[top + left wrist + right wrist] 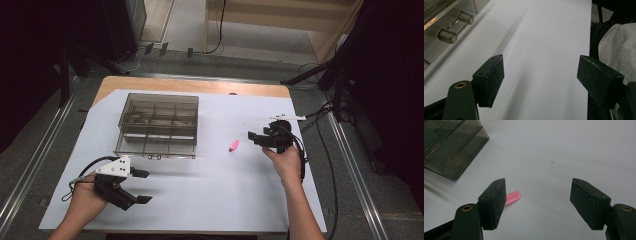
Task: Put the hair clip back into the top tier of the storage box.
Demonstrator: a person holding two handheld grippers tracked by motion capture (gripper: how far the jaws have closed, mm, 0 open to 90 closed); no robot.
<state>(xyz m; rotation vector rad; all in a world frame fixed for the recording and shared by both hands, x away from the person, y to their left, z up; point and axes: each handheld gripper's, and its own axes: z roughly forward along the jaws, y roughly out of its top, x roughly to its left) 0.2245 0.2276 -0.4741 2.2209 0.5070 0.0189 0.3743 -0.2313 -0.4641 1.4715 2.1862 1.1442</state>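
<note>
**Both claws spread, pink piece lying loose on the table**

The right claw (pixel 256 137) hovers just right of a small pink piece (pixel 233 145), its jaws apart with nothing between them. In the right gripper view the pink piece (pixel 512 197) lies flat on the white sheet, partly hidden behind one jaw. The left claw (pixel 142 186) sits near the table's (pixel 200 86) front left, jaws wide and empty. The smoky clear compartment box (pixel 159 125) stands shut, well left of the pink piece.
</note>
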